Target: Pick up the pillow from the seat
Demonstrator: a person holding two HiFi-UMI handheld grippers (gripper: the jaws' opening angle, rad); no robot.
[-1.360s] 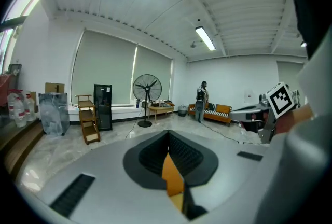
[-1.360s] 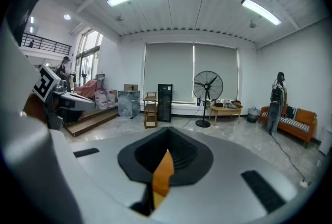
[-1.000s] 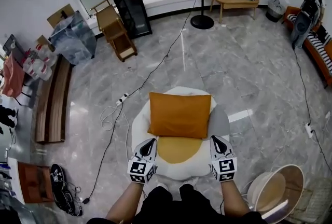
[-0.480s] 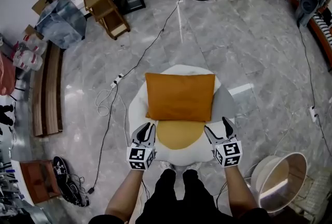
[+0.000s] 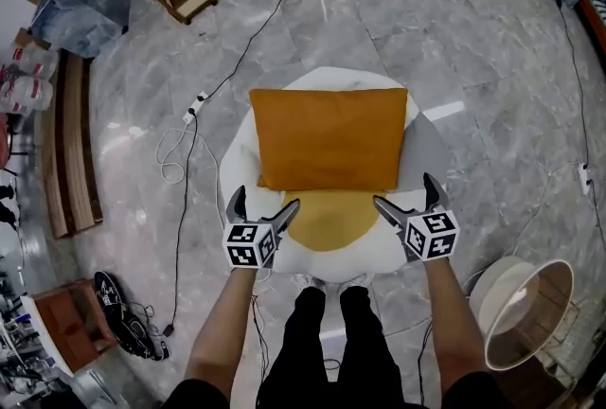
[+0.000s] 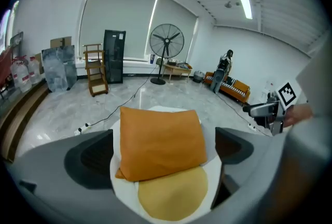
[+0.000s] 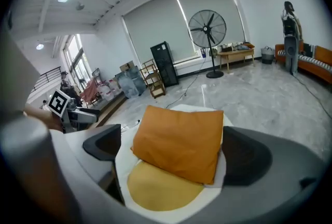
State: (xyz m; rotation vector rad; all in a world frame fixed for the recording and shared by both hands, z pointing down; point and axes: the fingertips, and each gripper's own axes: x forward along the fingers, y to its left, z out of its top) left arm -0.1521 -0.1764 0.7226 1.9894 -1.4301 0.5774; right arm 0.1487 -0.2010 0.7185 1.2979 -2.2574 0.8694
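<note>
Plainly, the orange pillow (image 5: 329,138) is lying flat across the back of the round white seat (image 5: 383,251), overlapping its yellow pad (image 5: 331,220), and it is not yet lifted. The left gripper (image 5: 265,200) and right gripper (image 5: 405,191) are hovering at the seat's near edge, one off each near corner of the pillow. Their jaws have just been opening and are standing wide apart on nothing, so I judge the reach, squeeze and lift are all still waiting.

Orange pillow (image 5: 329,138) flat (seemingly unrumpled) on seat (image 5: 331,222).
</note>
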